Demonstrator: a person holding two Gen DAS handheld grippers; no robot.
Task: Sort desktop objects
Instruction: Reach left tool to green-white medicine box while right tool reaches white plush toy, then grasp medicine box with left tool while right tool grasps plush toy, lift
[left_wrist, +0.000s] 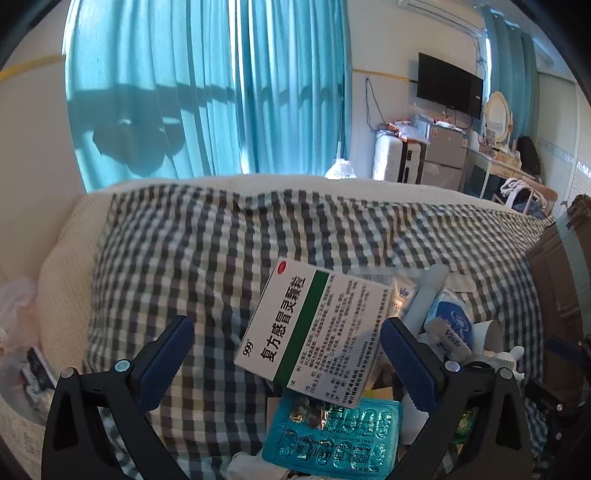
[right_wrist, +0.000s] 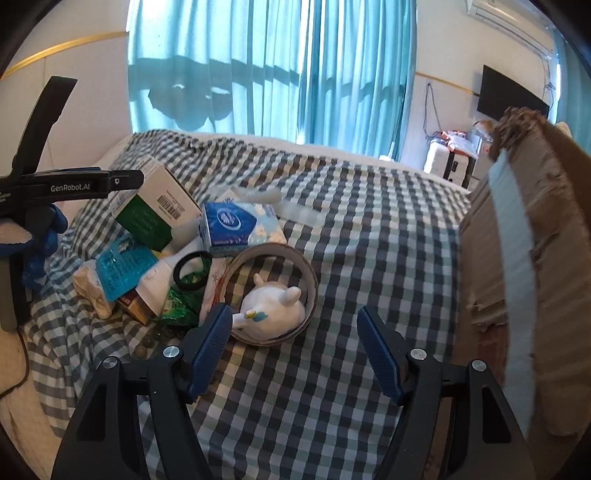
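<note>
Between left gripper (left_wrist: 286, 354) jaws (spread wide): medicine box (left_wrist: 310, 328), untouched.

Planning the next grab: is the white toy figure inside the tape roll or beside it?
Inside. The white toy figure lies within the tape roll, whose ring encircles it on the checked cloth.

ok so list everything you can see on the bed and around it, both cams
medicine box: 1, white and green, atop the pile
blister pack: 1, teal, under the box
tissue pack: 1, blue and white, behind the tape roll
tape roll: 1, brown, lying flat
plush toy: 1, white, inside the tape roll
black ring: 1, left of the roll
cardboard box: 1, brown, right side
checked sheet: 1, grey and white
curtains: teal
left gripper: open
right gripper: open
</note>
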